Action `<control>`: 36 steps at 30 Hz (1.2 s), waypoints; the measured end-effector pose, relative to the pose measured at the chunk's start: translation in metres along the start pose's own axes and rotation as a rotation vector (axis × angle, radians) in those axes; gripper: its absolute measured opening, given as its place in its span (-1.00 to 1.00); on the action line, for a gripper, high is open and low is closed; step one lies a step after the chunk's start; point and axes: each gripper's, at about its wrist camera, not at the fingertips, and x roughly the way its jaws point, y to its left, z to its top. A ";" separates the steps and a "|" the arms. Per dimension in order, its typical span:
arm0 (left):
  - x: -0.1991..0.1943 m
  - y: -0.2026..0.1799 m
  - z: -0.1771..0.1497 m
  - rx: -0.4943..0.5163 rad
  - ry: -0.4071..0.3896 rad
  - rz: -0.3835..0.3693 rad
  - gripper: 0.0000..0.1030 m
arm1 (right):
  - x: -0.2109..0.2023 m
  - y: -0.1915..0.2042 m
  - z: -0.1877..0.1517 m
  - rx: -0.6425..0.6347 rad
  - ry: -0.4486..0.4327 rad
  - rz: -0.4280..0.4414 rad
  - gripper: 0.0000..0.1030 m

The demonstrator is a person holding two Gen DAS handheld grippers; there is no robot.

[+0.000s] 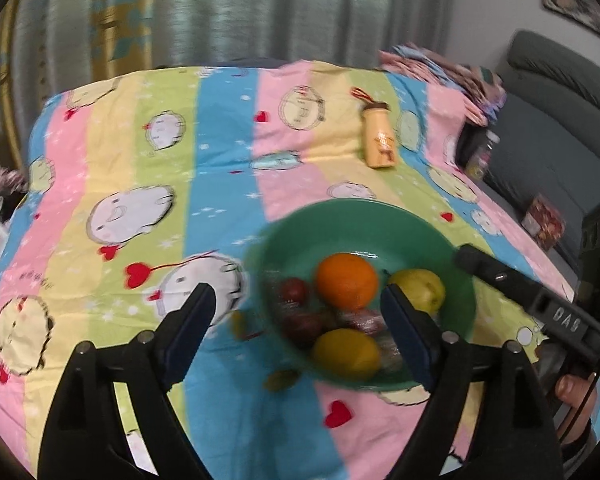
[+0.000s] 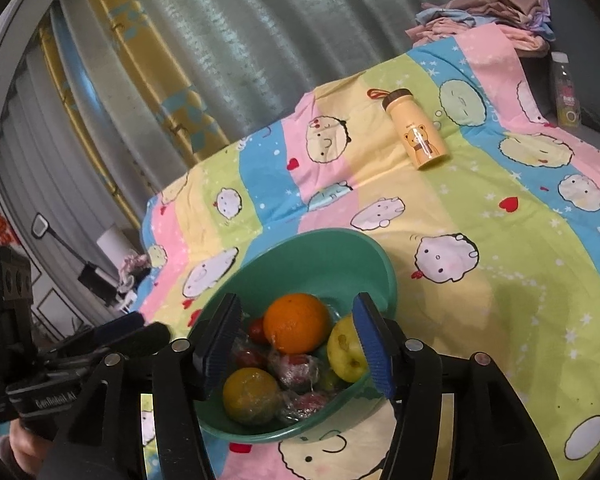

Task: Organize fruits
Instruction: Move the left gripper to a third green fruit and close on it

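Green bowl (image 2: 340,248) near desk front edge; orange (image 2: 296,323) firm, round, slippery: pinch at widest. Your left gripper (image 1: 300,320), right gripper (image 2: 296,340) spread, empty.

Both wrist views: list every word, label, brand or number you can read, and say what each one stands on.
"GenRobot.AI": white print on the left gripper body, seen in the right wrist view.
"DAS", seen upside down: raised letters on the right gripper finger, in the left wrist view.
Yellow bear bottle: small print above the bear, too small to read.
Clear bottle: red label, too blurred to read.
Bedsheet: small pink characters, unreadable.
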 end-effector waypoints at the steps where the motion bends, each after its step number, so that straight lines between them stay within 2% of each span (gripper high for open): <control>1: -0.004 0.009 -0.003 -0.017 -0.004 0.011 0.65 | 0.000 -0.001 0.000 0.006 -0.003 0.005 0.17; 4: -0.006 0.027 -0.018 -0.041 0.024 0.024 0.65 | -0.001 -0.001 0.000 0.013 -0.007 0.006 0.28; 6: -0.003 0.032 -0.029 -0.031 0.058 0.020 0.65 | -0.001 0.000 0.000 0.014 -0.005 0.017 0.28; 12: 0.023 0.026 -0.059 0.059 0.151 -0.036 0.57 | -0.001 0.006 -0.002 -0.010 -0.002 0.032 0.28; 17: 0.045 0.015 -0.063 0.147 0.169 -0.086 0.42 | 0.002 0.008 -0.003 -0.021 0.009 0.025 0.28; 20: 0.061 0.010 -0.066 0.193 0.197 -0.098 0.20 | 0.004 0.007 -0.004 -0.019 0.016 0.024 0.28; 22: 0.069 0.009 -0.070 0.226 0.213 -0.091 0.18 | 0.004 0.007 -0.004 -0.020 0.020 0.023 0.28; 28: 0.081 0.010 -0.070 0.300 0.233 -0.149 -0.13 | 0.009 0.009 -0.006 -0.020 0.037 0.022 0.28; 32: 0.081 0.008 -0.070 0.320 0.243 -0.198 -0.57 | 0.012 0.010 -0.008 -0.028 0.047 0.014 0.28; 36: 0.078 0.005 -0.073 0.293 0.238 -0.179 -0.62 | 0.015 0.012 -0.010 -0.038 0.063 0.013 0.28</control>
